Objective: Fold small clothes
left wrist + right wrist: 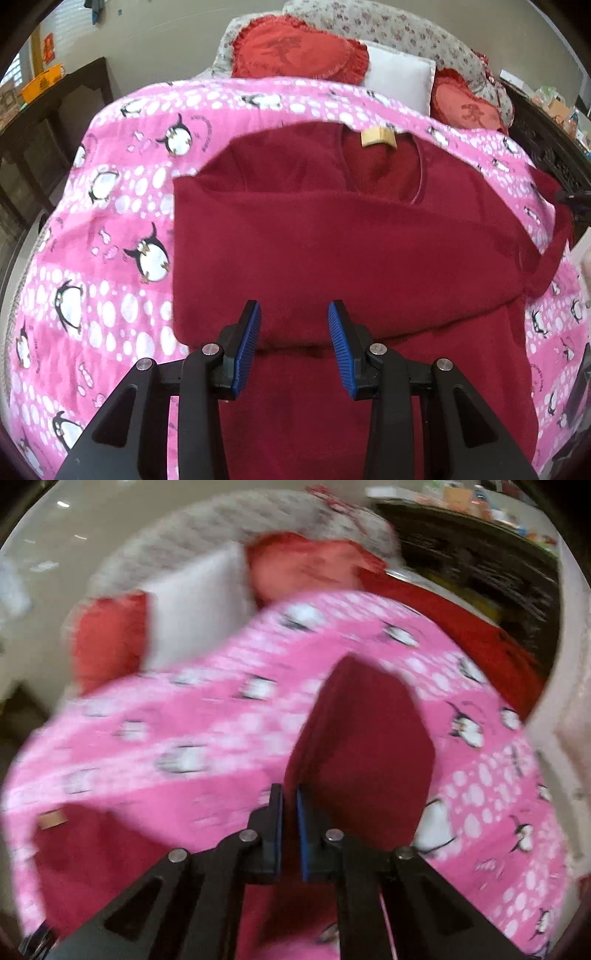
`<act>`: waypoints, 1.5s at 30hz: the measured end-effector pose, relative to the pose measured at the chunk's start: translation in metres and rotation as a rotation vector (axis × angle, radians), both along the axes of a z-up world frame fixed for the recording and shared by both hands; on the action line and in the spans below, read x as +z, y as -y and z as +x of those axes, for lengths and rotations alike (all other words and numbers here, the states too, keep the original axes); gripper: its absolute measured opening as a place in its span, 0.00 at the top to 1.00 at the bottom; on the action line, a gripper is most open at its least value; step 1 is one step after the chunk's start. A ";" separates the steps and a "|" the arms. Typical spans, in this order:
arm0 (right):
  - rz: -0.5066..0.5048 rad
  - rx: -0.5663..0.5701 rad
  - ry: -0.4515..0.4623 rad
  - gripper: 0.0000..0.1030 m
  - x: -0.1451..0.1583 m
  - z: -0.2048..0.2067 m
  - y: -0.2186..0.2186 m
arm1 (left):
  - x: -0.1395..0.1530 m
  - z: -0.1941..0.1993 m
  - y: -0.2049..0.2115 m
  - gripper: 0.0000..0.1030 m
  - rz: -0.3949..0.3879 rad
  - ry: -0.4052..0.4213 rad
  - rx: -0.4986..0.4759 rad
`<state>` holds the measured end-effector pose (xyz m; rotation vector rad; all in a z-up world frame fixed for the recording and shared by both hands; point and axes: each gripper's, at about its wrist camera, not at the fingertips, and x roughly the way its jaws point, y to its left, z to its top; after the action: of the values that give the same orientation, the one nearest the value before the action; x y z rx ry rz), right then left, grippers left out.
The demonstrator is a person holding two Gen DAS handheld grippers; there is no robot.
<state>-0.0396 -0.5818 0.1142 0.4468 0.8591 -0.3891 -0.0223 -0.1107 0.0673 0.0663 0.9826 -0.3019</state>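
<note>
Pink penguin-print blanket covers the bed, with red heart cushions and a white pillow at its far end against a floral headboard.

Item under work: a dark red fleece top, lying on the blanket with its tan neck label toward the pillows. One side appears already folded across the body, giving a straight edge on the left of the left wrist view.

Left claw: jaws apart, blue pads clear of the fabric, nothing between them. It points steeply down over the near part of the garment.

Right claw: jaws drawn nearly together; only a thin gap shows. A flap of the red top, likely the sleeve, stands up directly ahead of the tips. The view is blurred, so whether cloth is pinched cannot be confirmed. It too points steeply downward.

Assessment: the step in hand looks like the second side fold. The next move calls for carrying the sleeve across the body and laying it flat, edges aligned, with the left claw available to steady the fabric.
</note>
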 end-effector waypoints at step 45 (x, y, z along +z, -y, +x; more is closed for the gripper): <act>0.152 0.234 -0.029 0.38 -0.050 -0.082 -0.115 | 0.055 0.024 -0.009 1.00 -0.239 0.019 -0.016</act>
<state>-0.1211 -0.4670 0.0641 0.4756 0.9616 -0.1154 0.0016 -0.1014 0.1227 -0.1404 0.9219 -0.4310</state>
